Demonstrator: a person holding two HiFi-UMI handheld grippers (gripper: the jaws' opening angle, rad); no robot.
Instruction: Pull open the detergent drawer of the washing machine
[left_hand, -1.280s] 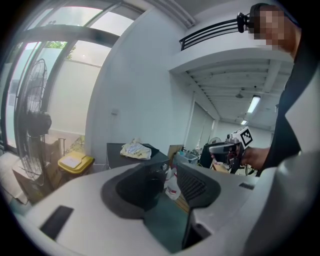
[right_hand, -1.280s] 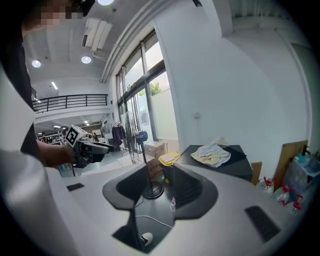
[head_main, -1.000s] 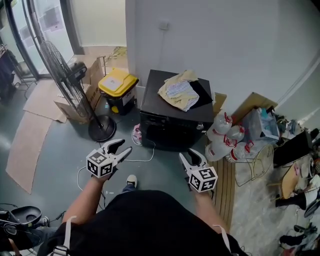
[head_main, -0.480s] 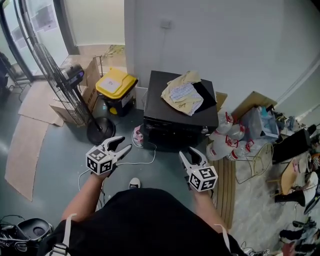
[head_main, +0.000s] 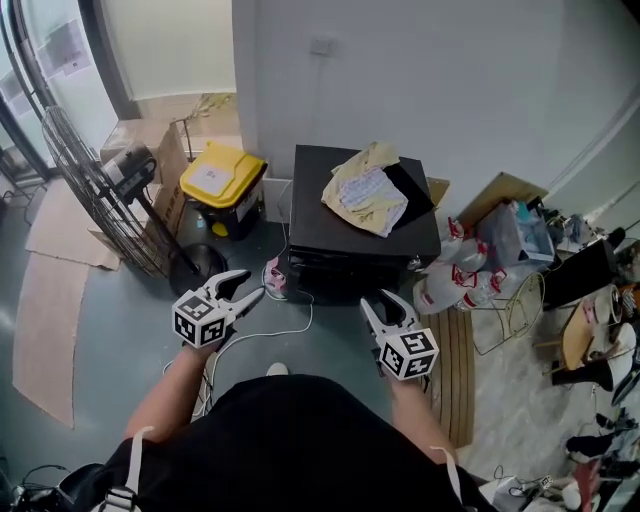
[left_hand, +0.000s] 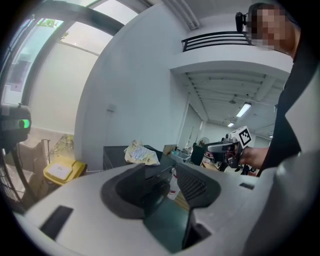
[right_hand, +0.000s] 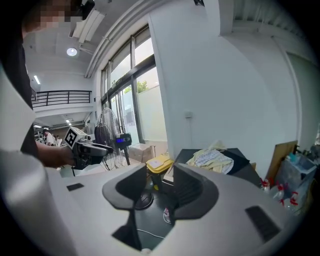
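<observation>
L claw: my left gripper (head_main: 243, 290), jaws apart, nothing btwn them, over grey floor (head_main: 110, 310).
R claw: my right gripper (head_main: 376, 303), jaws apart too, empty, near machine's front.
Washer: black washing machine (head_main: 315, 205) ahead by white wall (head_main: 430, 80), cloths (head_main: 365, 190) on top; detergent drawer too dark to make out.
Vs 1 s ago: yellow bin (head_main: 222, 180) & fan (head_main: 100, 195) now further left in head view; claws' opening unchanged.

Black boxy washing machine (head_main: 312, 215), standing upright

Black shirt (head_main: 300, 440), grey left gripper (head_main: 252, 288), right gripper (head_main: 378, 300)
</observation>
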